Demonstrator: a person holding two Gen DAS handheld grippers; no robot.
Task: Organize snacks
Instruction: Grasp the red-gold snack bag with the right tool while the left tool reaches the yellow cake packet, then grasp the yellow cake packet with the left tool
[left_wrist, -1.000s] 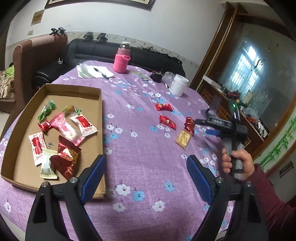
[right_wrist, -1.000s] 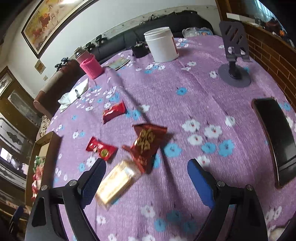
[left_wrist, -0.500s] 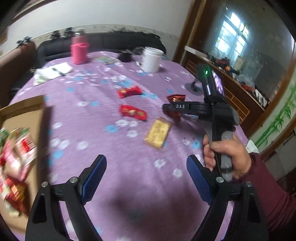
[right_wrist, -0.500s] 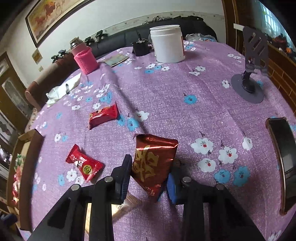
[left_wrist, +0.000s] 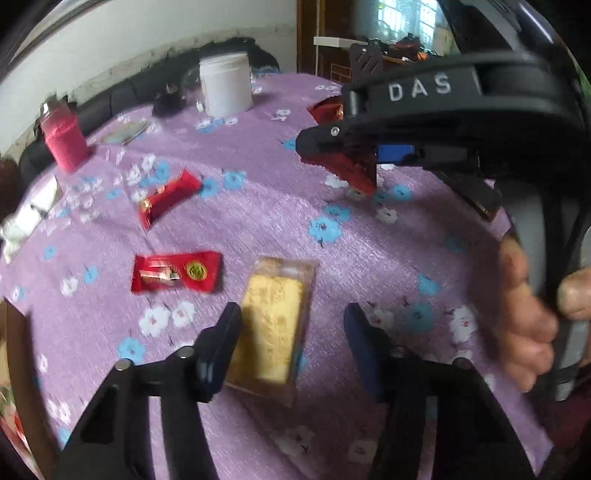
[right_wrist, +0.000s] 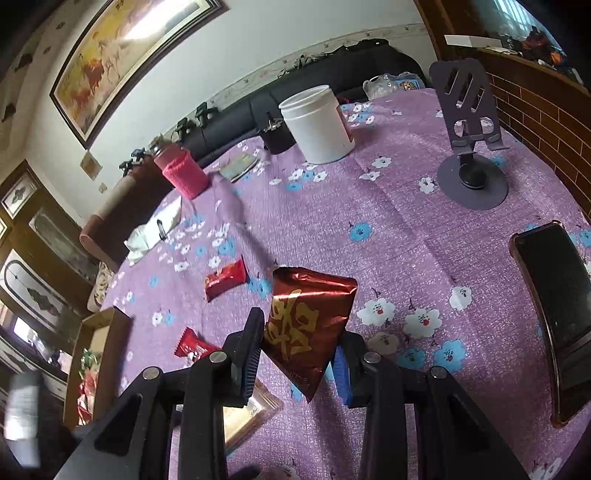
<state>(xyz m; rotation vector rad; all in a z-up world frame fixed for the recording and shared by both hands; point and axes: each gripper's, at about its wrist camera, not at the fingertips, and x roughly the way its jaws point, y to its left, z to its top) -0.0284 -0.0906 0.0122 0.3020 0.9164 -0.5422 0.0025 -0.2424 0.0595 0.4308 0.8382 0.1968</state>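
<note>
Snacks are spread over the purple flowered worktop (left_wrist: 258, 214). Right tongs (right_wrist: 299, 354) are clamped tight on a dark red foil packet (right_wrist: 306, 325) with gold print, low centre of the right wrist view, the packet sticking up out of the pads and clear of the cloth. Left tongs (left_wrist: 291, 347) are about half open and closing, bottom centre of the left wrist view, with a yellow biscuit pack (left_wrist: 273, 325) lying flat between the pads; the left pad is right against its edge, the right pad well off it, so no grip. Two red candies sit up and left of that pack: one (left_wrist: 177, 271) just beside it, another (left_wrist: 168, 197) further up. A hand (left_wrist: 528, 328) on the right edge grips the other handle. Cardboard box (right_wrist: 92, 365) with more snacks is at the lower left of the right wrist view.
</note>
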